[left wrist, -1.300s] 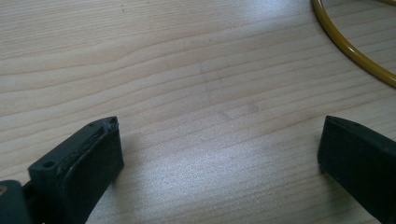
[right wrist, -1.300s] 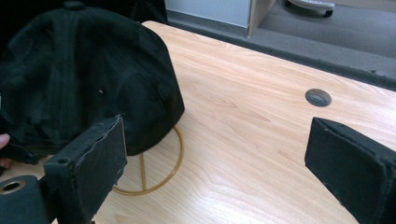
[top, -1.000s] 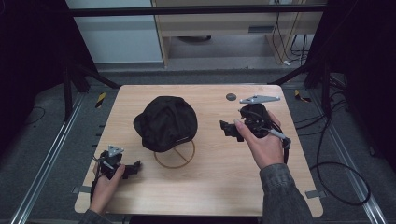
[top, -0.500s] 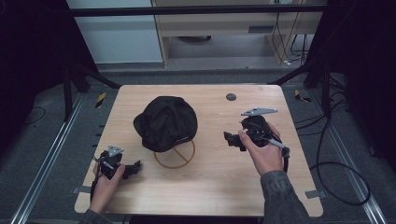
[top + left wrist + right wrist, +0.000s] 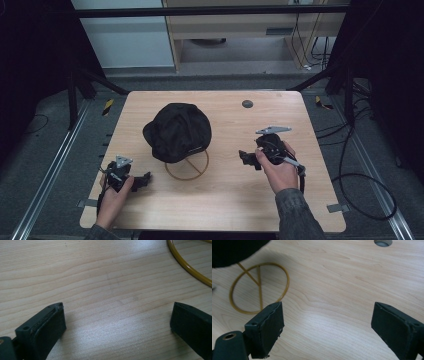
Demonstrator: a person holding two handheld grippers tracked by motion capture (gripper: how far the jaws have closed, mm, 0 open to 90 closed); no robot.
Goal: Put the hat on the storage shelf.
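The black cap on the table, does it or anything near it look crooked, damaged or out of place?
Nothing stands out. The black cap sits on a yellow wire stand whose ring base lies flat on the wooden table. Both grippers, left gripper and right gripper, are open and hold nothing.

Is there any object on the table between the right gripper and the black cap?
Nothing visible does. From the right gripper to the black cap on its yellow ring stand lies bare wooden table; its jaws are open.
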